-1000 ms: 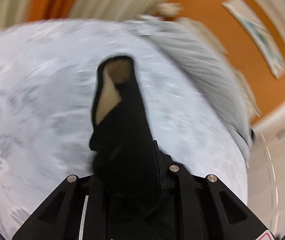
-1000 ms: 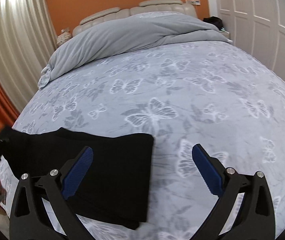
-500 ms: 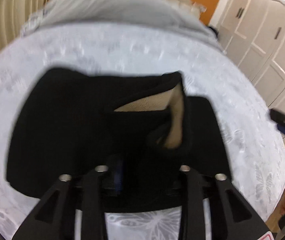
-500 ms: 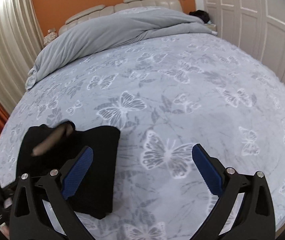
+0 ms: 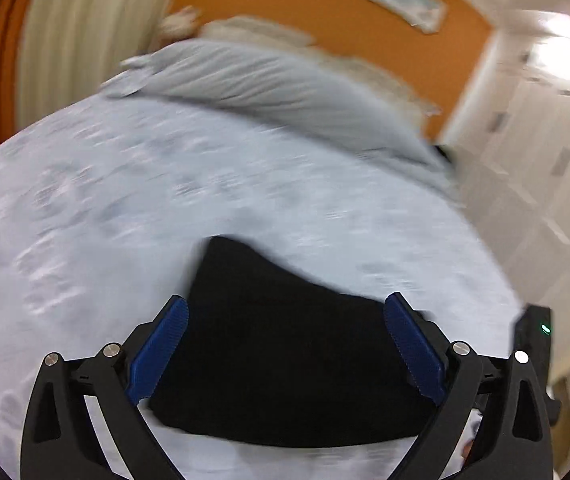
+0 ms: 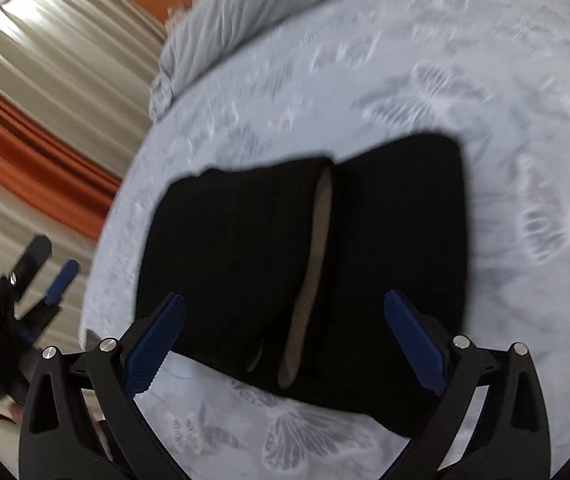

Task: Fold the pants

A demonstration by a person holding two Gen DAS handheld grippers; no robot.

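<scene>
Black pants [image 6: 305, 264] now folded into a compact block, lying flat on the butterfly-print bedspread [image 6: 485, 80] near the bed's left front corner, close to the front edge. Half a second back, bunched under the left gripper with the tan lining flapped up; now settled, with only a thin tan strip of lining [image 6: 313, 264] showing along the seam where the upper layer ends. Judged as a fold just laid and let go.

Left gripper [image 5: 285, 344]: jaws opening, spread wide, nothing pinched between the blue pads [image 5: 161, 352]; pants merely seen past them in the left wrist view. Also visible at the left margin of the right wrist view, off the bed's edge. Right gripper [image 6: 285, 340]: jaws wide apart, hovering above the pants, holding nothing.

Probably near the end of the task; perhaps one more fold or a smoothing pass left, judging by the uneven upper layer.

Hard to make out: both views smeared by motion. Front edge of the pants partly cut off behind gripper frames. Whether the layers align underneath, hidden. Grey duvet [image 5: 285, 92] heaped at the head of the bed, blurred. Waistband and hems not distinguishable.
</scene>
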